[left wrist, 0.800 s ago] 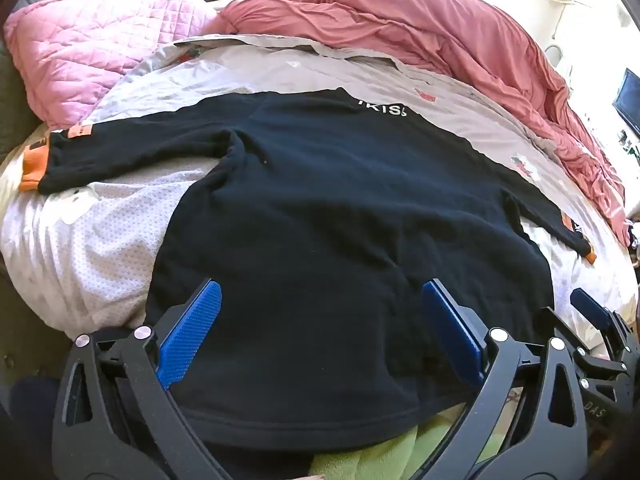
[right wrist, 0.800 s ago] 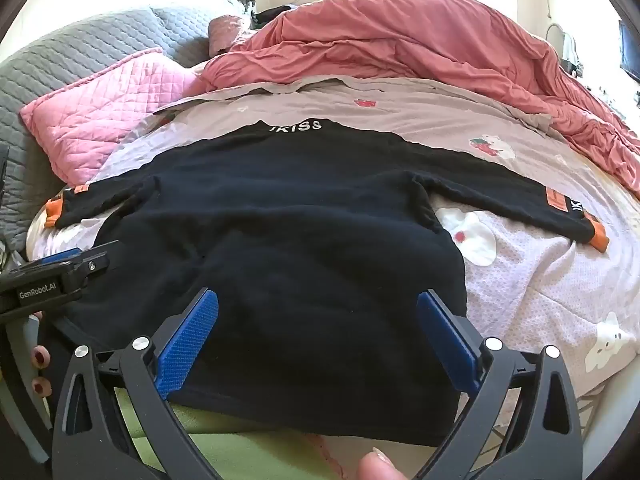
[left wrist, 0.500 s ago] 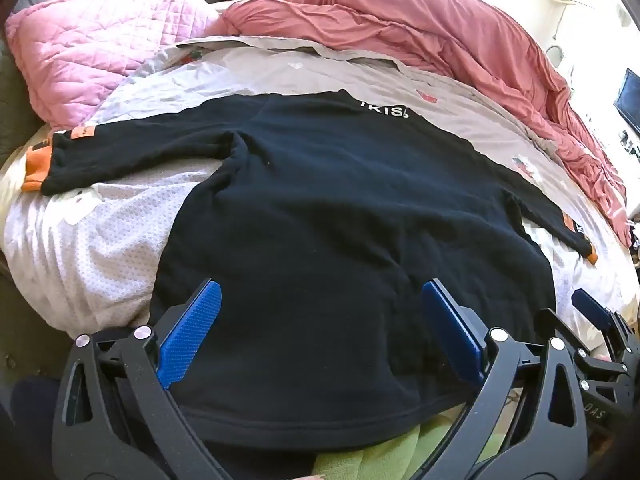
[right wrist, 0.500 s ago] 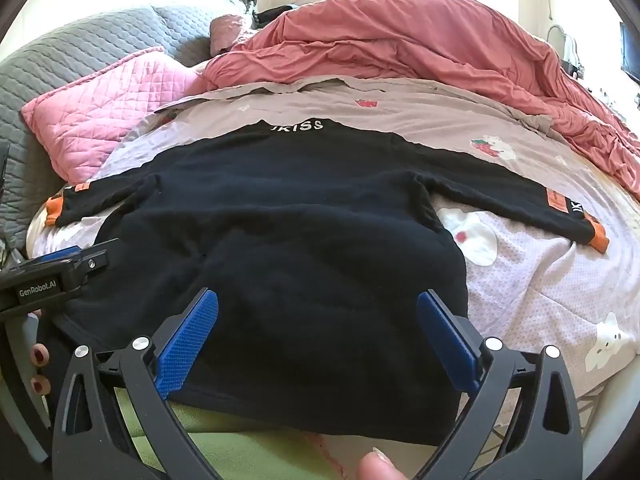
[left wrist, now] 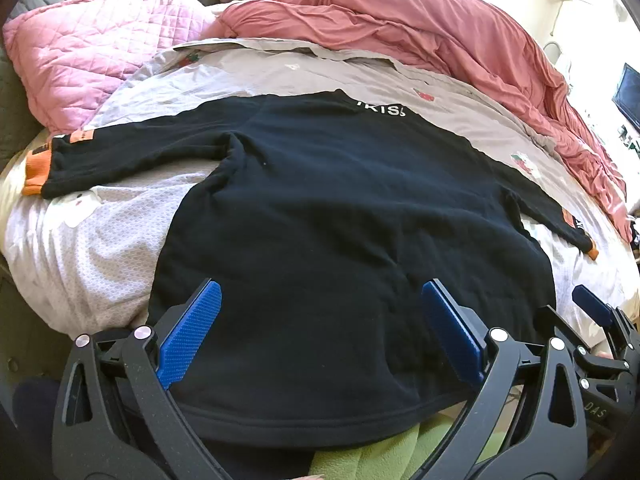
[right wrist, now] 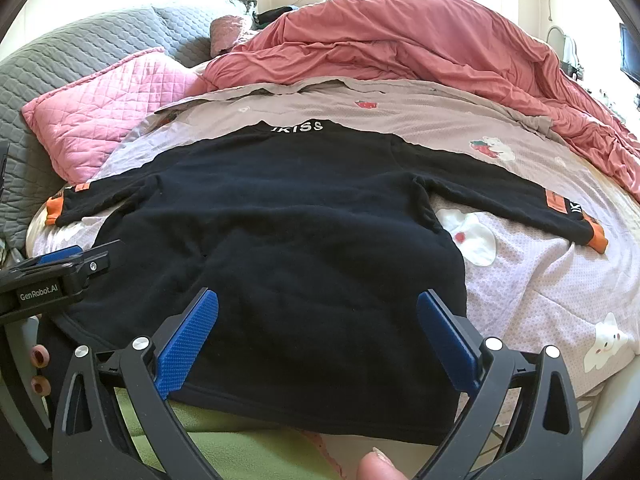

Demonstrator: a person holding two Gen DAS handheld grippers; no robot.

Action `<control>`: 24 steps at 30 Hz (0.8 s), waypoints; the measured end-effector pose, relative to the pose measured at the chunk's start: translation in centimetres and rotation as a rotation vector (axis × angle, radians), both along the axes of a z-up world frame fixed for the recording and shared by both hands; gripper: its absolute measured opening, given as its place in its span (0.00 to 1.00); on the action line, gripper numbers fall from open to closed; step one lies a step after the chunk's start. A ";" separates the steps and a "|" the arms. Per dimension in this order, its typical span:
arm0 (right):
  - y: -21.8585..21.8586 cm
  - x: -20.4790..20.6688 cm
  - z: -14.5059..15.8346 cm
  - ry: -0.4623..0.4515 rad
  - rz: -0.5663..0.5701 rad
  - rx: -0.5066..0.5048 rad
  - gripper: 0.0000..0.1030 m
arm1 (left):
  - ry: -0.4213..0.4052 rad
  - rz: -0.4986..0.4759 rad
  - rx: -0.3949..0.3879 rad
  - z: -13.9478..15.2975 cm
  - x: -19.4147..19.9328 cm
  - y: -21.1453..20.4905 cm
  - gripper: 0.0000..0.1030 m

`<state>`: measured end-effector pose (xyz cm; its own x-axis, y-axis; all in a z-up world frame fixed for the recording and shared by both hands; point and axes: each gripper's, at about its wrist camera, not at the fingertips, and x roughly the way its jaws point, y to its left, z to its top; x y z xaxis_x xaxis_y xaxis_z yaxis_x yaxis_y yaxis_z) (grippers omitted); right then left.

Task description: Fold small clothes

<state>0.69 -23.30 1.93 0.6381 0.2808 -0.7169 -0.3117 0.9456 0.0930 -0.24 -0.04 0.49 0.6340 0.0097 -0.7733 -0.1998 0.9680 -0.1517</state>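
A small black long-sleeved sweatshirt (left wrist: 340, 232) with orange cuffs and white collar lettering lies flat on the bed, back up, sleeves spread left and right; it also shows in the right wrist view (right wrist: 288, 240). My left gripper (left wrist: 320, 328) is open and empty, hovering over the hem's left part. My right gripper (right wrist: 316, 332) is open and empty over the hem's right part; it also shows in the left wrist view (left wrist: 592, 312). The left gripper's side shows in the right wrist view (right wrist: 60, 268).
A pink quilted pillow (left wrist: 100, 52) lies at the back left. A rumpled pink-red duvet (left wrist: 440, 40) fills the back and right. A green cloth (right wrist: 240, 452) lies under the hem at the bed's near edge. The patterned sheet (right wrist: 540, 280) lies beneath.
Both grippers have barely shifted; the view has crept slightly. The sweatshirt has not moved.
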 end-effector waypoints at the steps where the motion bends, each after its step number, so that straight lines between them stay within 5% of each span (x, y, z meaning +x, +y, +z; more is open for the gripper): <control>1: 0.0 0.0 0.0 0.000 -0.001 0.000 0.96 | -0.001 0.000 0.000 0.0 0.0 0.0 0.91; 24: 0.1 0.0 0.0 0.003 -0.001 0.000 0.96 | -0.002 -0.002 0.008 0.2 -0.1 -0.1 0.91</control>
<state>0.64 -23.25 1.91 0.6366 0.2798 -0.7187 -0.3105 0.9460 0.0933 -0.32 -0.15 0.65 0.6355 0.0149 -0.7719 -0.1974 0.9697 -0.1439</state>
